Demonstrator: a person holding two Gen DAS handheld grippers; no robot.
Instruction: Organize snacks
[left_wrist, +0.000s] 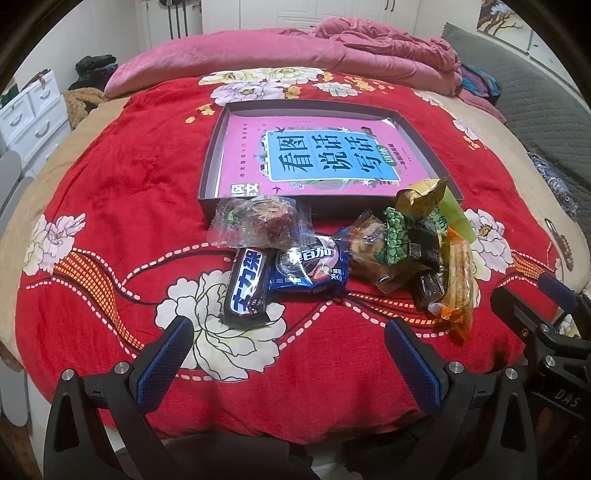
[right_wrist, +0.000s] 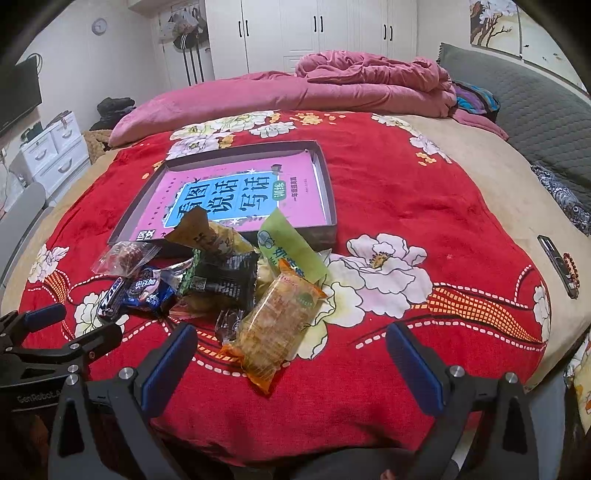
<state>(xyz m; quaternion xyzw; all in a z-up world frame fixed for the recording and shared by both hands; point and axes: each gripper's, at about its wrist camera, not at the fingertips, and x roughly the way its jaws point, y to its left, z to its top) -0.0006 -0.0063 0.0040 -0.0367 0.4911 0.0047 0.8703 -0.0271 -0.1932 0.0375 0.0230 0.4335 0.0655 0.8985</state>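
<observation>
A: How far along is the sorting?

B: By my reading, barely begun. The shallow cardboard tray (left_wrist: 212, 155) on the red floral blanket (left_wrist: 110, 206) holds only a glossy pink book (left_wrist: 314, 155); no snack lies inside it. All the snacks sit in a loose heap on the bed, just outside the tray's near edge.

A: What's in the heap?

B: In the left view, a dark, slick chocolate bar (left_wrist: 247, 286) lies at 12 o'clock from the left hand-held gripper (left_wrist: 288, 358), touching a crinkly blue cookie packet (left_wrist: 310, 271). A clear-wrapped pastry (left_wrist: 258, 221) rests against the tray wall. In the right view, a long translucent cracker pack (right_wrist: 275, 325) lies at 11 o'clock from the right hand-held gripper (right_wrist: 291, 363), with a matte black sachet (right_wrist: 225, 277) and a pale green wrapper (right_wrist: 291, 247) beyond.

A: And the grippers?

B: Both spread wide, holding nothing.
</observation>
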